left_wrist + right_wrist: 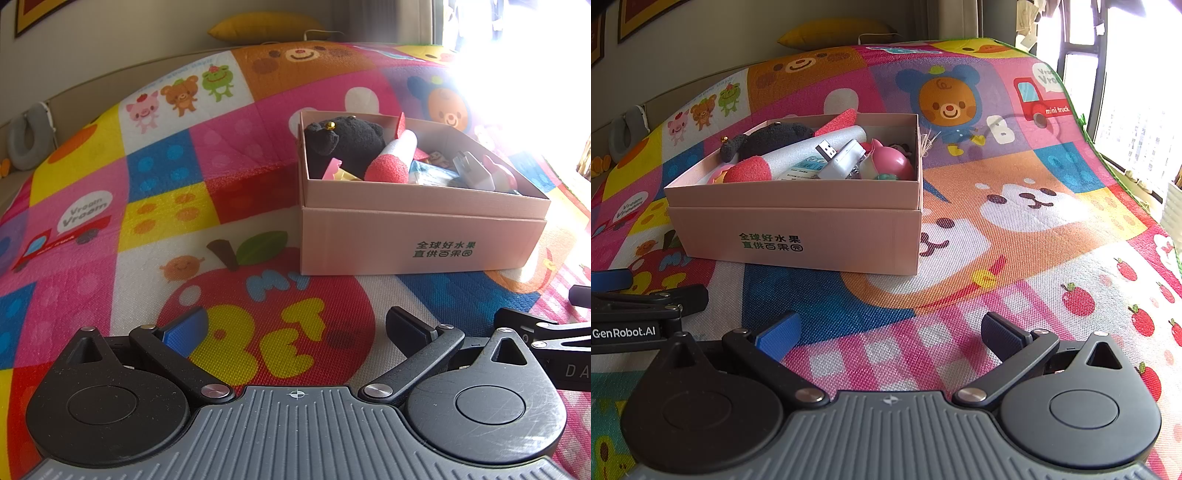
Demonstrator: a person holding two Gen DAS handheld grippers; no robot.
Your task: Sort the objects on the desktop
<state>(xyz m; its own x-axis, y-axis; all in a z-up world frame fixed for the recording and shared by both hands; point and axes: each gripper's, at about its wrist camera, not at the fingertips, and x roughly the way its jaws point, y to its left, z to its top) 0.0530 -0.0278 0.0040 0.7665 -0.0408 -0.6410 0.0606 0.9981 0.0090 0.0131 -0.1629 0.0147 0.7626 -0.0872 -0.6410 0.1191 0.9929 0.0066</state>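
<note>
Left gripper (pixel 295 328) and right gripper (pixel 892 332): fingers spread wide, nothing held, both low over the play mat (pixel 1015 295). Ahead, on the mat, pink box (pixel 827 229) holding the objects.

Handling, judged:
- Black plush (pixel 347 142): soft, light; pinch the body.
- Foam rocket (pixel 391 158): light, squashy; grip mid-shaft.
- USB adapter (pixel 842 160): hard, slick; take across flat sides.
- Pink toy (pixel 890 162): smooth, rounded, may slip.

Box: stiff card, green print, open top.
</note>
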